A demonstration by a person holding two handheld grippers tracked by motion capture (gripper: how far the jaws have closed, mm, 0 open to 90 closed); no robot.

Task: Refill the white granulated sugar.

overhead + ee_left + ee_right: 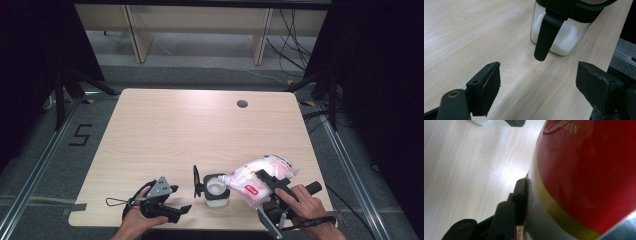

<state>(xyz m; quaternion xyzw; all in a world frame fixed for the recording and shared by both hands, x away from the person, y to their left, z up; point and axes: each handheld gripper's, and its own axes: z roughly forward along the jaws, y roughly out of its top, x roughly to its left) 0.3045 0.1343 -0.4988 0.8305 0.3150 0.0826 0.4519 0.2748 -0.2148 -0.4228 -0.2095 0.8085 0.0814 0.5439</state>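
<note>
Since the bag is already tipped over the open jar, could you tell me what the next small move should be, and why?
Probably tilt the bag a little further. The right gripper clamps it with its mouth at the jar's open top, the lid swung aside. The jar looks only partly full of white grains. The left gripper rests open beside it.

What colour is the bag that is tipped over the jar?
The bag is mostly white with red print; the right gripper view shows red and a yellow band.

Left gripper (537,82), jaws parted over bare wooden table (474,32); beyond them a clear jar (571,37) with black hanging latch (547,32), holding white granules, possibly sugar.
</note>
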